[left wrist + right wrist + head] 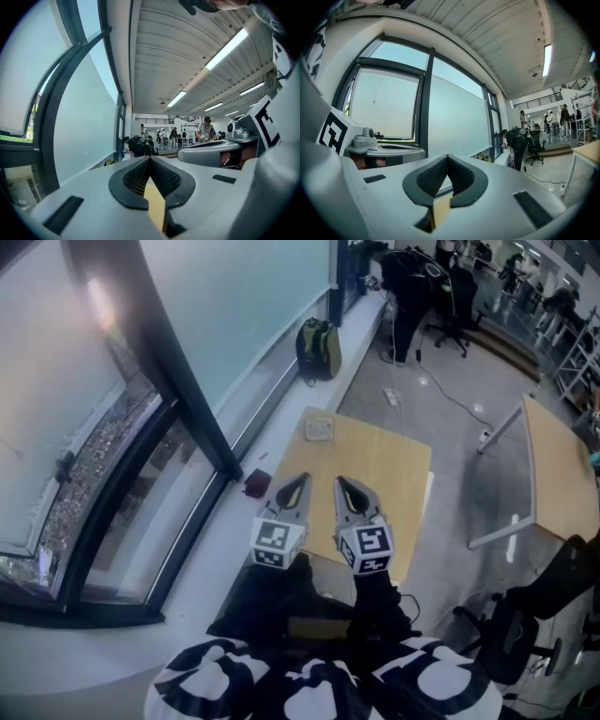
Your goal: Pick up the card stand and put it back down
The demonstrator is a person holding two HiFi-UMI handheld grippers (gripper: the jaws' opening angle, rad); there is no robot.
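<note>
The card stand (320,427) is a small pale block at the far end of the wooden table (394,474), standing by itself. My left gripper (298,480) and right gripper (343,483) hover side by side over the table's near half, well short of the stand. The jaws of each meet at the tips with nothing between them. The left gripper view shows its shut jaws (150,159) pointing level into the room, and so does the right gripper view (447,157). The stand is not visible in either of those views.
A dark red object (256,483) lies on the white sill left of the table. A green backpack (319,348) leans against the window wall. A second table (562,474) and an office chair (525,624) stand to the right. People stand far back.
</note>
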